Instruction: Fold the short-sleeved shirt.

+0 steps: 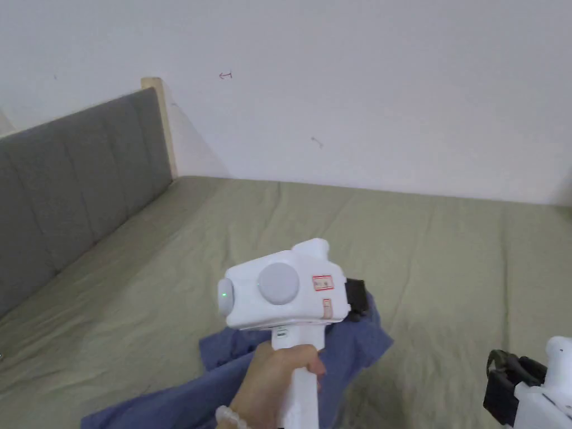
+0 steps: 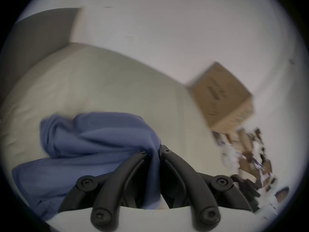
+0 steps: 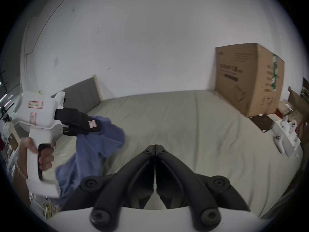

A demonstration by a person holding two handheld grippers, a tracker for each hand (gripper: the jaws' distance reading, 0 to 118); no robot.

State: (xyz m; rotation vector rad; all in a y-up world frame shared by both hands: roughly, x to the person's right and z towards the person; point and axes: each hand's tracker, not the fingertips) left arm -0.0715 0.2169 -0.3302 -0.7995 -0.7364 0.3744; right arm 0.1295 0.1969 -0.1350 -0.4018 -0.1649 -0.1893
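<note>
A: While the left gripper point(image 2: 153, 150) is pinching a fold of the blue shirt point(image 2: 93, 143) between its two jaws and holding it up off the bed point(image 1: 435, 262), which step would you say is in hand?

B: I am judging it as the very start, the picking up and shaking out, since the shirt is hanging bunched below the jaws and its lower part is lying crumpled on the green sheet near the person's side. Nothing is lying flat yet.

A: And the right gripper point(image 3: 155, 147)?

B: Its jaws are sitting together with nothing between them, and it is hovering low over bare sheet, well apart from the cloth. In the head view it is peeking in at the lower right corner point(image 1: 505, 385).

A: So what is the next move calling for?

B: In my view, it is calling for the right jaws to be parting and taking a second point on the shirt, a shoulder or hem corner, so both grippers are spreading it flat on the open sheet. The cardboard box point(image 3: 247, 80) is standing at the far end, well clear of that space
</note>
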